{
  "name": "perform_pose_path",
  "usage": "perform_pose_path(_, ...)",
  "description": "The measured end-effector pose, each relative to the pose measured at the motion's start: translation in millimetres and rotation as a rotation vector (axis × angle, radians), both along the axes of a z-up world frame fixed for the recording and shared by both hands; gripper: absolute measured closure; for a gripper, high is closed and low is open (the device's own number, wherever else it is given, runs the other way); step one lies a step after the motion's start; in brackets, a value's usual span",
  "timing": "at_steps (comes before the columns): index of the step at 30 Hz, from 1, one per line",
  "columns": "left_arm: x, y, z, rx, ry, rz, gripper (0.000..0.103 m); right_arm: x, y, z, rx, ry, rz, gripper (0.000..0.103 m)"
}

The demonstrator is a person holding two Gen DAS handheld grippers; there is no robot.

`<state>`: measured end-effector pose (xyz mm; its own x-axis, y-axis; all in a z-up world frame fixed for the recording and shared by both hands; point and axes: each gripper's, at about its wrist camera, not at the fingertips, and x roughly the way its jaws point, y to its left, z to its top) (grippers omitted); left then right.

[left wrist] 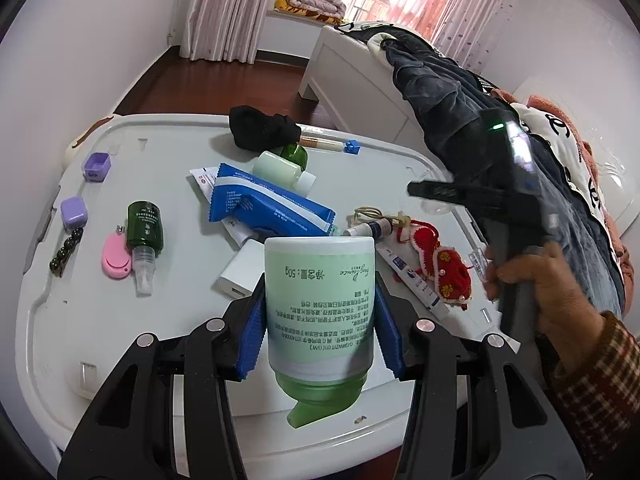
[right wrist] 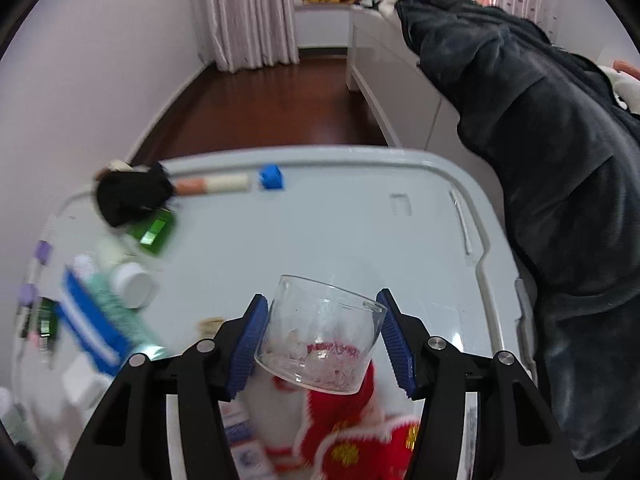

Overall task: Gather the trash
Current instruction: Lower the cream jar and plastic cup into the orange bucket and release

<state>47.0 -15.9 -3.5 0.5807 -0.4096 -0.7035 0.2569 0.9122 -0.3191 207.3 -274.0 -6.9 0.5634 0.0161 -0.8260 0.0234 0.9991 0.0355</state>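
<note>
Left wrist view: the left tool is clamping a pale green cream bottle, cap toward the camera, over the white table, which is carrying a blue sachet, a green spray bottle and a black sock. A hand is gripping the other tool's handle.

Right wrist view: the right tool is holding a clear plastic cup, tilted, with only specks inside, above a red knitted ornament; whether both pads are pressing it, I cannot tell.
</note>
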Motion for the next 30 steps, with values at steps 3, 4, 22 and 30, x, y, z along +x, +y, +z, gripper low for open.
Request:
perform_pose_path(3, -8, 0, 4, 0.015, -0.023, -0.017, 0.056, -35, 7, 25, 0.044, -0.036, 0.049, 0.048)
perform_pose_path(4, -13, 0, 5, 0.02, -0.023, -0.03, 0.056, -50, 11, 33, 0.054, -0.044, 0.068, 0.048)
perform_pose_path(22, -177, -17, -83, 0.071, 0.379, -0.266, 0.056, -301, 46, -68, 0.19, 0.317, 0.273, 0.047)
perform_pose_path(30, -178, -16, -94, 0.057, 0.419, -0.254, 0.041, -300, 37, -76, 0.229, 0.362, 0.207, 0.017)
